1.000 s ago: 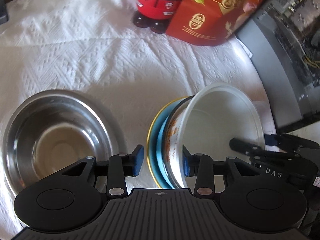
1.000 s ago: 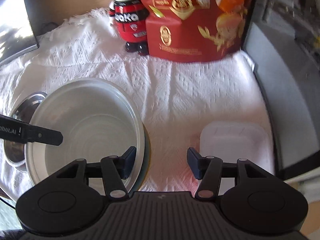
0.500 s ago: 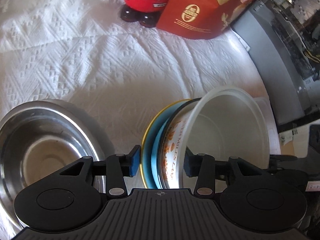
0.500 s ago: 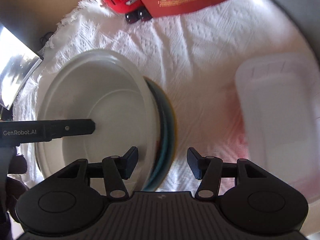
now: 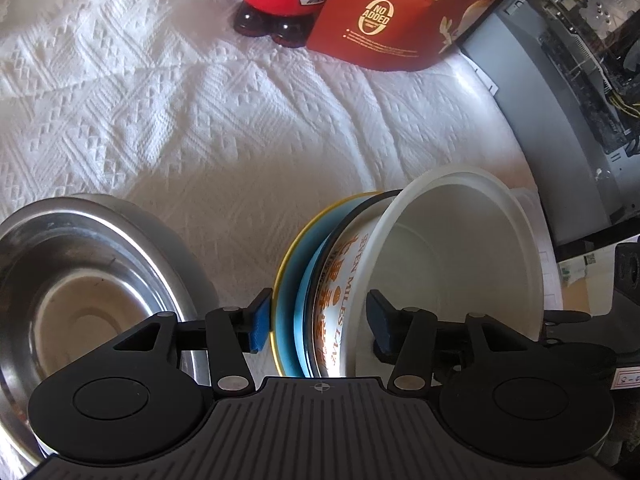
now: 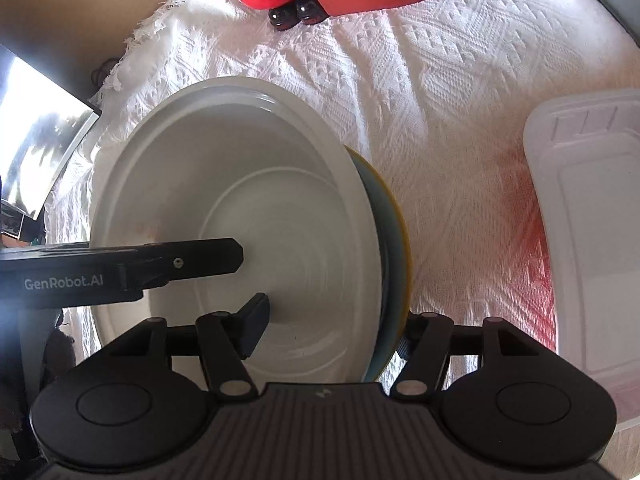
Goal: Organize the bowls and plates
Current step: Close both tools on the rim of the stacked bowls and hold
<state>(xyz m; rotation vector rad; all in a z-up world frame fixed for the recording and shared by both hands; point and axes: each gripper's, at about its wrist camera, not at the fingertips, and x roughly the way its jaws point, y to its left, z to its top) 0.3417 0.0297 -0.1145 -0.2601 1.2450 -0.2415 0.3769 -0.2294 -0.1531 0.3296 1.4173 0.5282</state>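
At six o'clock on the white cloth (image 5: 224,128): white bowl (image 5: 452,260) on blue plate (image 5: 286,312) — straddled by left gripper (image 5: 318,324) and right gripper (image 6: 328,330), jaws opening. Steel bowl (image 5: 80,288) at nine o'clock. Risk — unsupported stack tips.

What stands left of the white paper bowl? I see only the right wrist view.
Observer: A round stainless steel bowl, apart from the stack.
Operator: Is the outside of the white bowl plain?
Observer: No, the white paper bowl has orange lettering on its outer wall.
Operator: Where is the second finger of the left gripper?
Observer: The left gripper keeps it outside, beside the rim of the blue plate with the yellow edge; the jaws are opening.
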